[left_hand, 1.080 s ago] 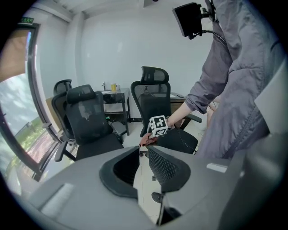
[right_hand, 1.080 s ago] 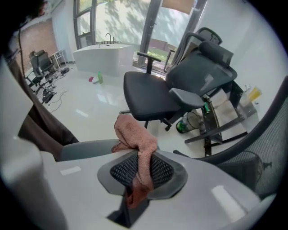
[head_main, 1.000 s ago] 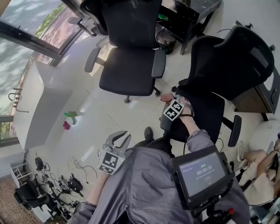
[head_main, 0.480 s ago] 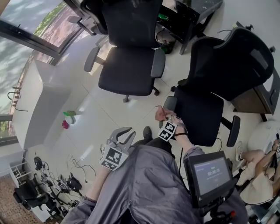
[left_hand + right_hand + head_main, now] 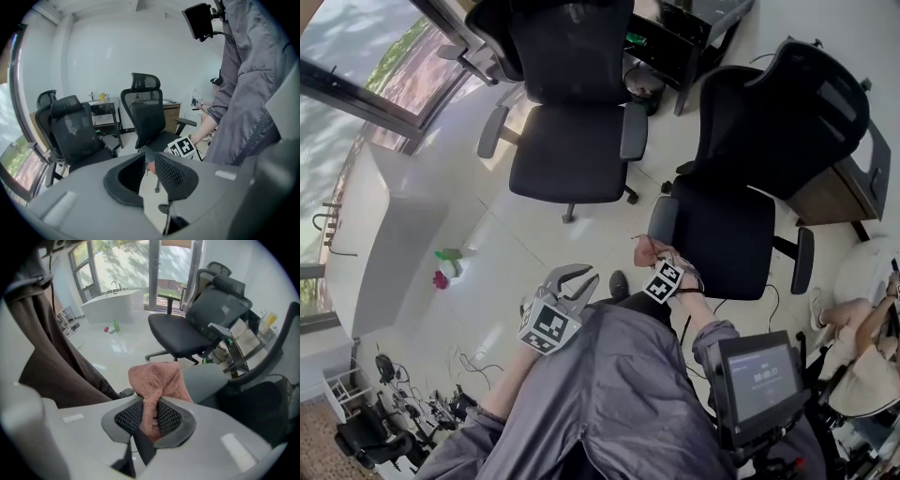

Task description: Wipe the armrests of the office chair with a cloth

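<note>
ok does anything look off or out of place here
Nothing looks spilled or broken. The oddities: a green bottle and a small pink thing sit loose on the floor beside a white bathtub, which is itself unusual among office chairs.

Both grippers same build: left gripper (image 5: 573,274) and right gripper (image 5: 649,255) have light grey moulded shells with darker grey jaws. Pads (image 5: 169,171) are black with a fine dotted mesh. Behind the jaws on each sits a white cube (image 5: 549,325) with black square markers. Person wears a grey jacket (image 5: 609,394) with loose sleeves (image 5: 712,337) and a dark shoe (image 5: 619,284). Chest rig: black-framed screen (image 5: 757,380) on a black bracket (image 5: 748,439).
</note>
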